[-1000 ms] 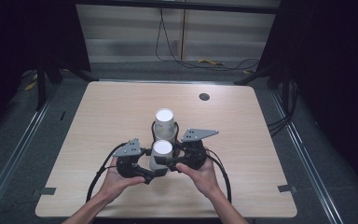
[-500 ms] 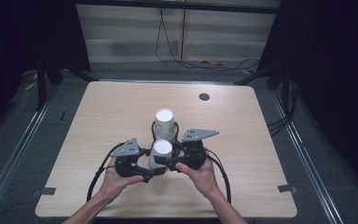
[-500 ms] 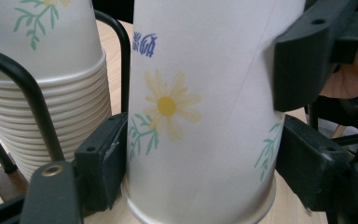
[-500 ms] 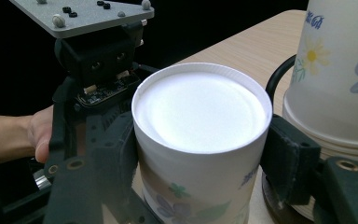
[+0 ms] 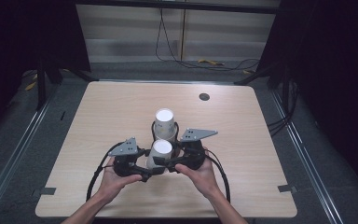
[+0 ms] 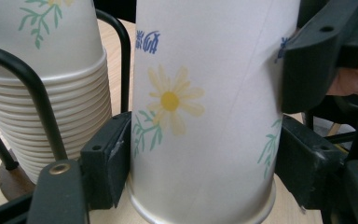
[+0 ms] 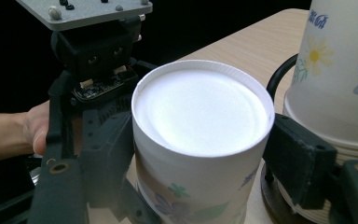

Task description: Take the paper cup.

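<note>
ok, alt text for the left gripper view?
An upside-down paper cup with a daisy print stands on the table, with the left gripper closed on its lower wall from both sides. Behind it to the left, a stack of cups sits in a black wire holder.

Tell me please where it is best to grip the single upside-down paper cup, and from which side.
Grip the cup low on its wall, near the wide rim on the table, from the side away from the stack of cups. The wall tapers upward, so higher grips could slip off.
</note>
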